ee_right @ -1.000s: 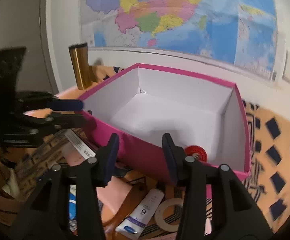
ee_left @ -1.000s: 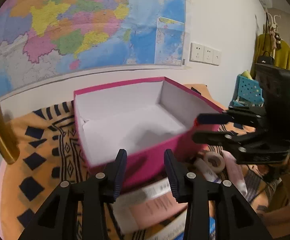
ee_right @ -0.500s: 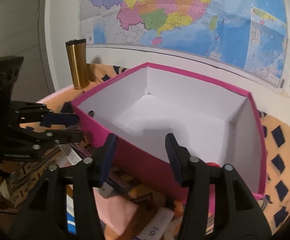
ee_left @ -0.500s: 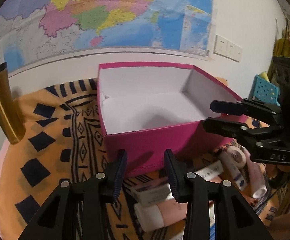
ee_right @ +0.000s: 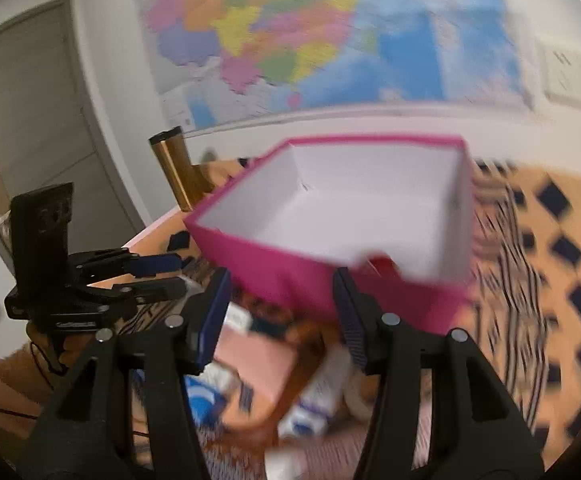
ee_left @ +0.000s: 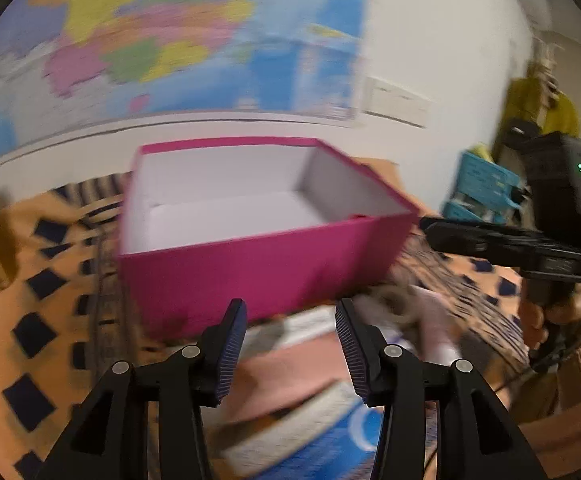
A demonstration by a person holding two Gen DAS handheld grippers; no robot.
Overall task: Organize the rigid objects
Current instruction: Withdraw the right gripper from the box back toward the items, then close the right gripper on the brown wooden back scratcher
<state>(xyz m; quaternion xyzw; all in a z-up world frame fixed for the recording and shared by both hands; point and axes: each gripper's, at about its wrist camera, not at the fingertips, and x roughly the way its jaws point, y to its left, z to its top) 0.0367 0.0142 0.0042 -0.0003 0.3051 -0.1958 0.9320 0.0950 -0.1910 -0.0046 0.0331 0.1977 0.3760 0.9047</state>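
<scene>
A pink open box [ee_left: 266, 276] with a white inside stands on the patterned cloth; it also shows in the right wrist view [ee_right: 290, 276]. A small red thing [ee_right: 382, 262] lies in its near corner. Blurred rigid objects lie in front of the box: a pink flat box [ee_left: 290, 376], a white tube [ee_right: 322, 388], a tape roll [ee_left: 398, 304] and a blue-white item [ee_left: 330, 444]. My left gripper [ee_left: 290, 344] is open and empty above them. My right gripper [ee_right: 282, 312] is open and empty, also before the box.
A gold tumbler [ee_right: 176, 168] stands left of the box near the wall. An orange cloth with dark diamonds [ee_right: 550, 280] covers the table. A map hangs on the wall. A blue basket [ee_left: 482, 184] sits far right.
Both grippers have pulled back from the box and moved fast, so both views are blurred. Both stay open and empty. The box now sits farther off in each view.
</scene>
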